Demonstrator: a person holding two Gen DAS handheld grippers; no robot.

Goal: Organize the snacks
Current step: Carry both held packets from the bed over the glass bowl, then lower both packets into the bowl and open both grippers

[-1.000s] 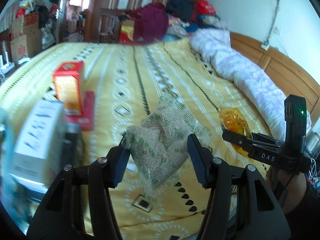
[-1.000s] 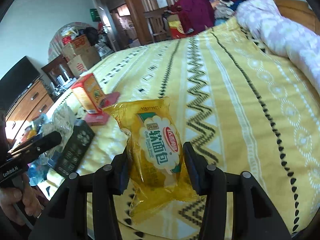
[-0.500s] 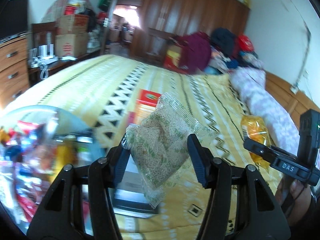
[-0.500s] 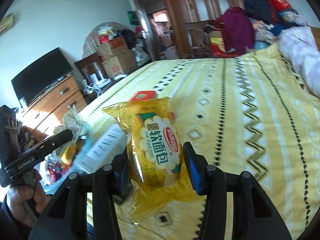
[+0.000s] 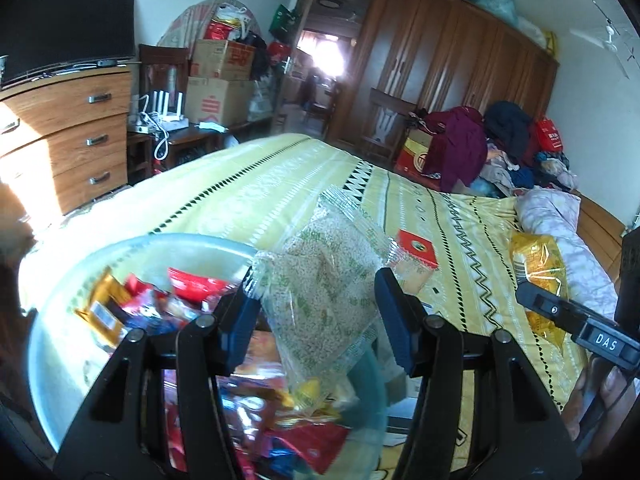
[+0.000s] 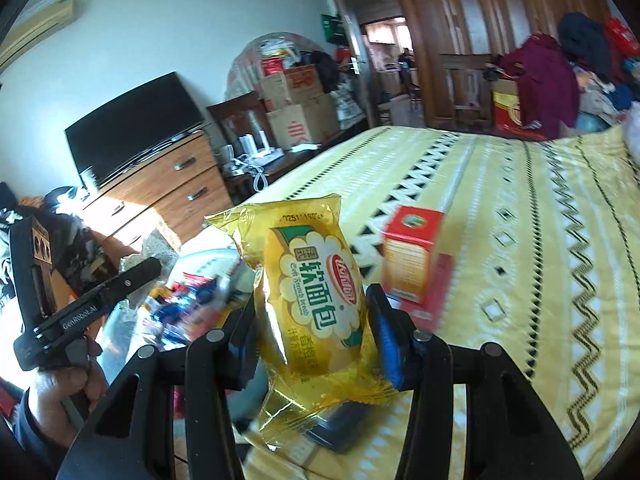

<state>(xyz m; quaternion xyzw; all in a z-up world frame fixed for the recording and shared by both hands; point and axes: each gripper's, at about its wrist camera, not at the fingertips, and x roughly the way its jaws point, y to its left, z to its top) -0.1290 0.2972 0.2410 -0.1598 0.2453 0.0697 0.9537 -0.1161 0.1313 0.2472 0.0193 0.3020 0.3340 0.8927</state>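
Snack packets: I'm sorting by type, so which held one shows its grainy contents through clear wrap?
The sesame-like packet in the left gripper; the right gripper's is opaque yellow.

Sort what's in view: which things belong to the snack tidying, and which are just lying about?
Job: sesame snack packet, yellow bread packet, snack-filled tub, red box.
Lying about: television, dresser, cardboard boxes, clothes pile.

a lived-in home bedroom: a bed [image 5: 280, 184] under a yellow patterned cover, a tall wooden wardrobe [image 5: 452, 76], a drawer chest [image 5: 68, 136] carrying a tv [image 5: 64, 40], and stacked cardboard boxes [image 5: 220, 80].
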